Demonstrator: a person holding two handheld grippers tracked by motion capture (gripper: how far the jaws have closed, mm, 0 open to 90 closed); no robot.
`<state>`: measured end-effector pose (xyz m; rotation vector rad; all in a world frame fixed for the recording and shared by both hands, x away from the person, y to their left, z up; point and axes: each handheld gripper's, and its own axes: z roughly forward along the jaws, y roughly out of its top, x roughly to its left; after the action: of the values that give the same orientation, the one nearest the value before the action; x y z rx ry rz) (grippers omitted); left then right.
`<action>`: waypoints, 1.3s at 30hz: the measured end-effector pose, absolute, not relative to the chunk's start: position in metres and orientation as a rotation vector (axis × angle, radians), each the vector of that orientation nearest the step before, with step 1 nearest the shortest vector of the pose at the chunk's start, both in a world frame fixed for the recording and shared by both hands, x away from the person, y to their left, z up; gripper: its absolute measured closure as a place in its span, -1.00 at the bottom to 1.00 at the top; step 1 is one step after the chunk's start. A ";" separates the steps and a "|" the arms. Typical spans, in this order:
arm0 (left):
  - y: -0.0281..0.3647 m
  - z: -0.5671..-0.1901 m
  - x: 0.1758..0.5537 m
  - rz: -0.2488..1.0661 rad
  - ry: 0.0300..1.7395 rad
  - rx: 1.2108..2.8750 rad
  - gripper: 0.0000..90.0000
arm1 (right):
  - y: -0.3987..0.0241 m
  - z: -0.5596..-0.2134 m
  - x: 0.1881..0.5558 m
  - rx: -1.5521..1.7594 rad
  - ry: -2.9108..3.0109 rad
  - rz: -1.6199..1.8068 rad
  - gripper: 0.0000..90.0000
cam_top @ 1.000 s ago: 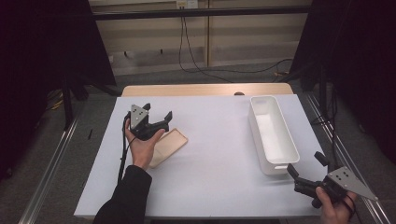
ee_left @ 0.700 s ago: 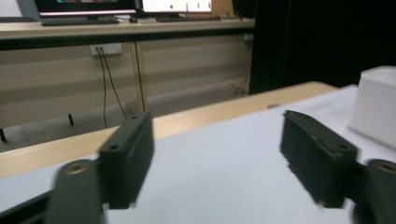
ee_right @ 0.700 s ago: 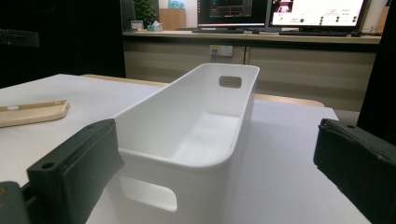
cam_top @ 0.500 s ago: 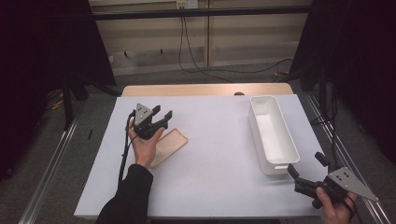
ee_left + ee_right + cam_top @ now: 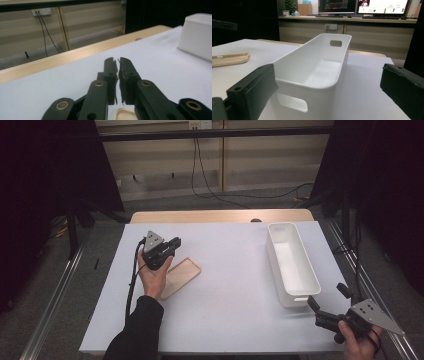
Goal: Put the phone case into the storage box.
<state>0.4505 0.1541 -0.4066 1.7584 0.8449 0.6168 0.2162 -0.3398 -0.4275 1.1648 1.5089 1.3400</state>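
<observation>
On the white table (image 5: 225,290), seen from the high view, the left gripper (image 5: 172,246) is held above the far end of a flat wooden tray (image 5: 181,276), which lies on the left half of the tabletop. Its jaws have just been closing and now stand together with nothing between them. A long white bin (image 5: 291,265) stands on the right half, well apart from the tray. The right gripper (image 5: 327,299) sits at the near right corner, just beside the bin's near end, its jaws spread wide.

In the left gripper view, the left gripper (image 5: 117,65) shows its two black jaws nearly touching, empty, with the rim of the tray (image 5: 125,113) below them.

In the right gripper view, the right gripper (image 5: 327,82) has its jaws far apart on either side of the bin's (image 5: 317,67) near end, not pressing on it; the tray (image 5: 229,59) lies off to the left.
</observation>
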 end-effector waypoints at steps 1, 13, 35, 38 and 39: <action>0.153 -0.405 0.450 0.604 0.846 1.790 0.91 | -0.340 -0.428 0.216 1.165 1.509 1.340 -1.00; 0.146 -0.405 0.465 0.462 0.938 1.879 1.00 | -0.340 -0.427 0.216 1.162 1.510 1.344 -1.00; 0.136 -0.420 0.501 0.324 1.173 2.152 1.00 | -0.340 -0.427 0.216 1.163 1.509 1.346 -1.00; 0.133 -0.426 0.505 0.274 1.219 2.188 1.00 | -0.340 -0.427 0.216 1.163 1.508 1.346 -1.00; 0.133 -0.428 0.506 0.266 1.205 2.226 1.00 | -0.340 -0.427 0.216 1.163 1.506 1.348 -1.00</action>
<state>0.5057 0.1325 -0.4284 2.2258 1.2052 0.2657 0.2159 -0.3400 -0.4275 1.1627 1.5065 1.3479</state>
